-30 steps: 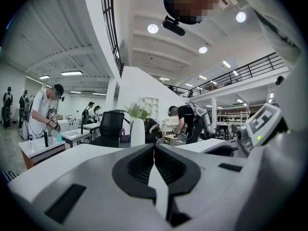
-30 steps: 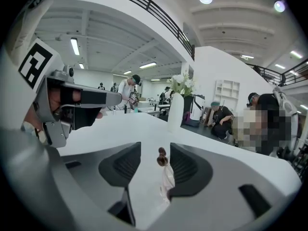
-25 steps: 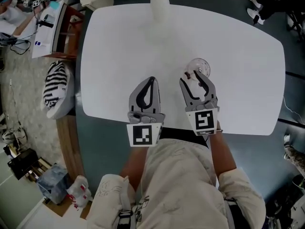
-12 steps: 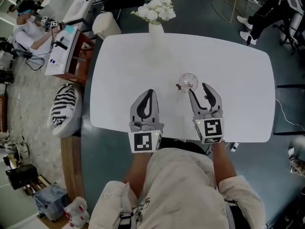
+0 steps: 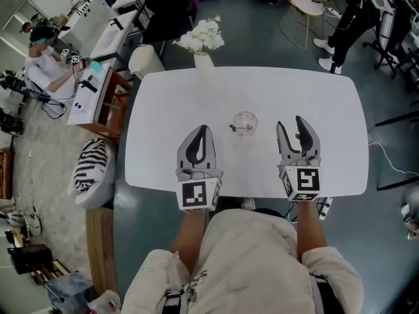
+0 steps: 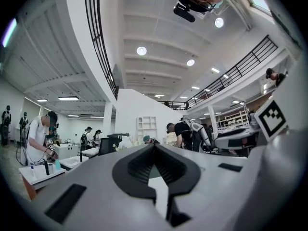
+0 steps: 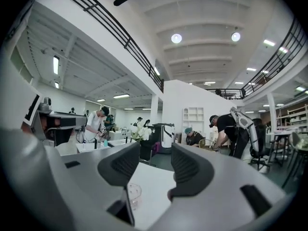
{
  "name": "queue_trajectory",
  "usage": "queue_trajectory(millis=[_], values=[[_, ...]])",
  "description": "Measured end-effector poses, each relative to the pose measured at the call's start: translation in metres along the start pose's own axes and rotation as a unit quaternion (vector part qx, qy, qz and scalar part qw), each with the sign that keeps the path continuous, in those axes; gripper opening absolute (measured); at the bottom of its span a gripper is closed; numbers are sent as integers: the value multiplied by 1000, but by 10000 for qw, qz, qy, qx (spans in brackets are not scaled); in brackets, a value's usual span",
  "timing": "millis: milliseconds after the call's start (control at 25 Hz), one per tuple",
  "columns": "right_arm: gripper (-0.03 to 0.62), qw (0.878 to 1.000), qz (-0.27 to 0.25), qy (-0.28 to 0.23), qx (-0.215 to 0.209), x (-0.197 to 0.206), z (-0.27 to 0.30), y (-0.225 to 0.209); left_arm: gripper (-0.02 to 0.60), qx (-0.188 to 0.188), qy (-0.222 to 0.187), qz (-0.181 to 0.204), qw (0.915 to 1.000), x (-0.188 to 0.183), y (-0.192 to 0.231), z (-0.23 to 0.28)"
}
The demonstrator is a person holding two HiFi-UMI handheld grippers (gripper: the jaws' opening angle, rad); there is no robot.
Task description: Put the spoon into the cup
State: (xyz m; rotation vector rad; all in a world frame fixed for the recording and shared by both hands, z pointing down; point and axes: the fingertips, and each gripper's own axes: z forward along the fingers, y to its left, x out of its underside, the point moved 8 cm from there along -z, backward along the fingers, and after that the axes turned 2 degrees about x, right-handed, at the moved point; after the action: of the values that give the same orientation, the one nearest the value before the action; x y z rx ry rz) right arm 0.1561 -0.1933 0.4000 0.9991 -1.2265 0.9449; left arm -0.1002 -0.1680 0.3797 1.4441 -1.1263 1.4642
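- The left gripper (image 5: 203, 131) hangs over the near part of the white table (image 5: 163, 110). Its jaws are pressed together at the tips, and the left gripper view (image 6: 154, 147) shows nothing between them.
- The right gripper (image 5: 292, 123) hangs over the same near part of the table with its jaws spread. The right gripper view (image 7: 156, 166) shows only bare table and the room through the gap.
- The clear glass cup (image 5: 244, 121) stands upright on the table, ahead of both pairs of jaws and between them. It touches neither pair.
- In the right gripper view the cup (image 7: 134, 194) shows low at the left of the gap, just under the left-hand jaw's pad.
- The spoon (image 5: 234, 128) shows as a small dark piece at the cup's rim, on the side toward the left jaws. It is too small to tell how deep it sits in the cup.
- A vase of white flowers (image 5: 201, 39) stands at the far edge of the table, well beyond the tips of the left jaws.
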Motion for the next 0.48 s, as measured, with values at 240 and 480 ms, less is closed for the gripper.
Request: queue_trajectory(millis=[240, 480], values=[[187, 9988, 3, -391, 307, -25, -22, -26, 5, -4, -198, 80, 9998, -22, -13, -4], [161, 9979, 1, -559, 334, -35, -27, -30, 5, 4, -276, 102, 9996, -31, -17, -5]])
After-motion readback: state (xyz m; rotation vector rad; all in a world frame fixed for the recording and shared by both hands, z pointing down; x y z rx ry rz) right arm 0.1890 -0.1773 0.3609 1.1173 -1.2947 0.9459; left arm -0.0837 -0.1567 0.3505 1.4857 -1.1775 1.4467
